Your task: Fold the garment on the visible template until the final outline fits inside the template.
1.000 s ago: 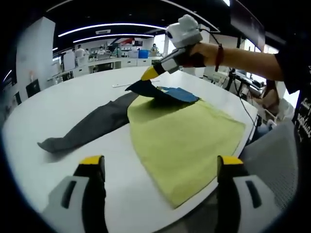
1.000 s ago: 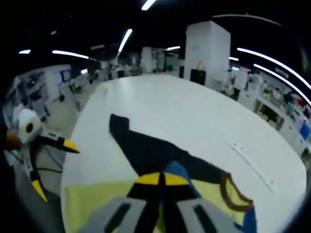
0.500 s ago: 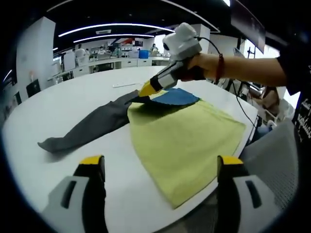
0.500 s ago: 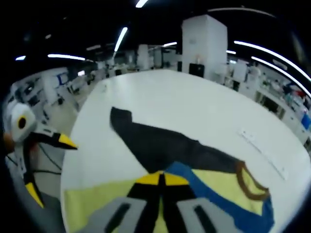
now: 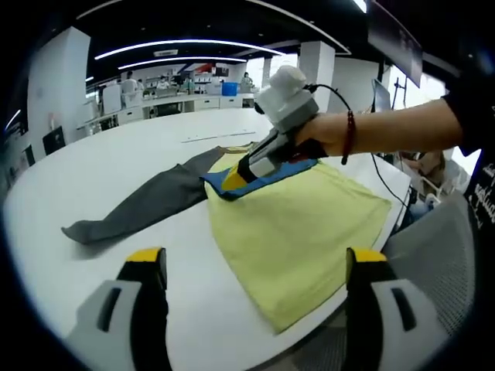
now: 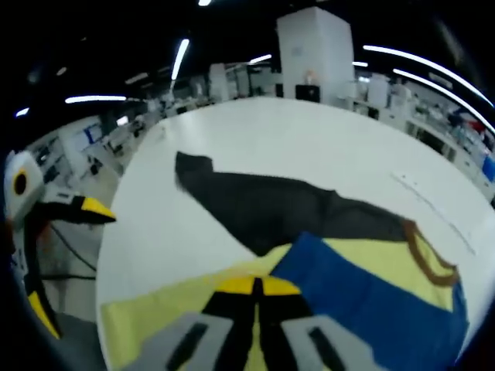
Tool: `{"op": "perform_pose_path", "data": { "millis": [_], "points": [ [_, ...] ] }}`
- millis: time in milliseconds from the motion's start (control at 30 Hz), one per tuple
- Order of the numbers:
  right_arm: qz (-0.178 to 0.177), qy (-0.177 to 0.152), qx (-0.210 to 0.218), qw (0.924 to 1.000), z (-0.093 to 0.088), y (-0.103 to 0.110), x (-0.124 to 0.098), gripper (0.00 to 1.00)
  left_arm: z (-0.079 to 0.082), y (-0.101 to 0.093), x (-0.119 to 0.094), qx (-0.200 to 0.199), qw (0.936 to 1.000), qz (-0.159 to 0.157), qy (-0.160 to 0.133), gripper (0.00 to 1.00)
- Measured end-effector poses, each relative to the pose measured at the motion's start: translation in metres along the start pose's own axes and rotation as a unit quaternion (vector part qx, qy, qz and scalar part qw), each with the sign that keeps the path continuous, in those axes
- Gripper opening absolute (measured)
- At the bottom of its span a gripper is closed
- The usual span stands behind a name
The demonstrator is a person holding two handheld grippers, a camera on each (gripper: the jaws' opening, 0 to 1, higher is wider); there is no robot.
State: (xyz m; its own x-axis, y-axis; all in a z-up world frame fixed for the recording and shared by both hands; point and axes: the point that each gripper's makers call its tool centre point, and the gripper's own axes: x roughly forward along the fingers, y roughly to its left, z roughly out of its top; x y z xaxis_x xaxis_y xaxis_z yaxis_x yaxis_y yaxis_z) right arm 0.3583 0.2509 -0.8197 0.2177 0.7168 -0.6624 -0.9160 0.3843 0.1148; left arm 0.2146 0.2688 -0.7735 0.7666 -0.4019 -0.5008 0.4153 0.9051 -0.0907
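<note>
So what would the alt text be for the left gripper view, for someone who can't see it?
A person's hand holds the right gripper, shut on the blue sleeve of a yellow garment spread on a white table. A dark sleeve trails left; the left gripper waits open in the foreground.

We see a garment [image 5: 298,224] of soft, matt cloth: its yellow body looks faintly napped, its grey sleeve [image 5: 147,205] a smoother weave, and its blue panel [image 6: 379,297] is flat and dull. The white table [image 5: 85,170] is smooth, with a slight sheen. The right gripper [image 5: 234,178] looks like hard plastic, with a semi-gloss white shell and matt yellow tips.
</note>
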Motion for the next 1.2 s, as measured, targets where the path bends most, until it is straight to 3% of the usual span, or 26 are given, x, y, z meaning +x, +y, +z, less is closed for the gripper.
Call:
{"op": "perform_pose_path", "data": {
  "millis": [67,100,233,333,433,600,800,867,1200],
  "points": [
    [-0.001,-0.001,-0.004,1.0000,0.000,-0.003,0.001,0.01,0.001,0.001,0.000,0.001,1.0000,0.003,-0.002,0.95],
    [-0.006,-0.006,-0.011,0.9999,0.002,-0.006,0.000,0.06,0.001,0.002,0.000,0.001,1.0000,0.005,-0.003,0.97],
    [-0.020,-0.017,-0.018,0.9995,0.005,-0.015,-0.006,0.36,0.002,0.004,0.000,0.004,0.9999,0.012,-0.004,0.99],
    [-0.026,-0.027,-0.017,0.9992,0.005,-0.018,-0.011,0.52,0.002,0.004,-0.001,0.004,0.9999,0.013,-0.005,0.99],
    [-0.027,-0.027,-0.018,0.9991,0.003,-0.022,-0.016,0.57,0.002,0.004,0.000,0.006,0.9999,0.014,-0.004,0.99],
    [-0.036,-0.036,-0.019,0.9985,0.000,-0.031,-0.028,0.75,0.002,0.005,-0.001,0.008,0.9998,0.017,-0.003,0.99],
    [-0.043,-0.038,-0.024,0.9981,-0.009,-0.042,-0.042,0.83,0.002,0.007,-0.001,0.008,0.9997,0.021,-0.004,0.99],
    [-0.054,-0.043,-0.016,0.9975,-0.014,-0.051,-0.049,0.83,0.009,0.006,-0.002,0.006,0.9995,0.021,-0.021,0.99],
    [-0.098,-0.045,-0.004,0.9942,-0.041,-0.085,-0.095,0.77,0.014,-0.002,-0.001,0.010,0.9996,0.023,-0.016,0.99]
  ]
}}
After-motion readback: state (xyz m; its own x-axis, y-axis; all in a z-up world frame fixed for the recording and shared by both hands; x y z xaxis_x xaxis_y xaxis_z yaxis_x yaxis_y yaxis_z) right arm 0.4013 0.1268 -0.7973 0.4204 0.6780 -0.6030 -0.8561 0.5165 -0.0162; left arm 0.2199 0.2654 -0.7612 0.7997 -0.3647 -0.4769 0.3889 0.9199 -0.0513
